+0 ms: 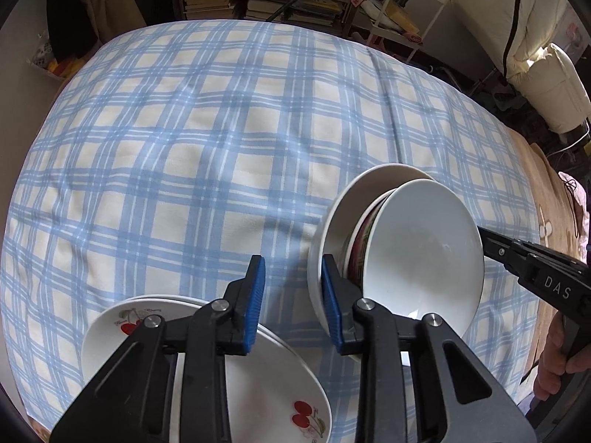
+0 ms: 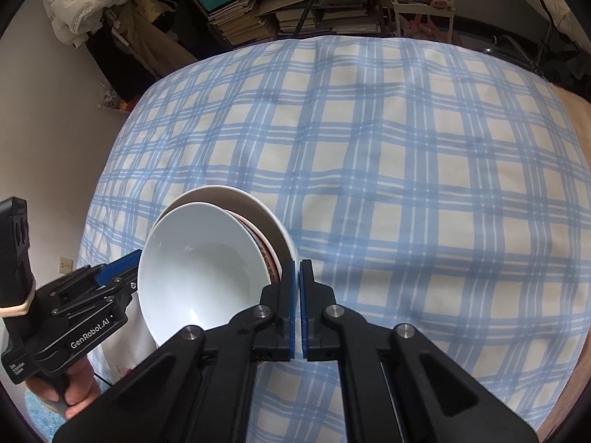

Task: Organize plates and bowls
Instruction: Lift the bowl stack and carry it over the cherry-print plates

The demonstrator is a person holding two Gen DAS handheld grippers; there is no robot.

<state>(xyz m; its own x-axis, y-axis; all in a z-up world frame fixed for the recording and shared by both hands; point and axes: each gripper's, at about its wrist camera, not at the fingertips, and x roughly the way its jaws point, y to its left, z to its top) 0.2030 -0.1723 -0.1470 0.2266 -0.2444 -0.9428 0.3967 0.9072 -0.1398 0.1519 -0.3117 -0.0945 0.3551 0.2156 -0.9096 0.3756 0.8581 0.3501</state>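
Observation:
A nested stack stands tilted on the plaid cloth: an outer white bowl, a red-patterned bowl and an inner white bowl. My left gripper is open at the stack's left side. Its right pad lies just inside the outer bowl's rim, its left pad stands clear, and cloth shows between them. My right gripper is shut on the outer bowl's right rim. Cherry-printed plates lie stacked under the left gripper.
The blue plaid cloth stretches wide beyond the dishes. Shelves of stacked books and a white cart stand behind the table. A beige cloth lies at the right edge. A hand holds the left gripper.

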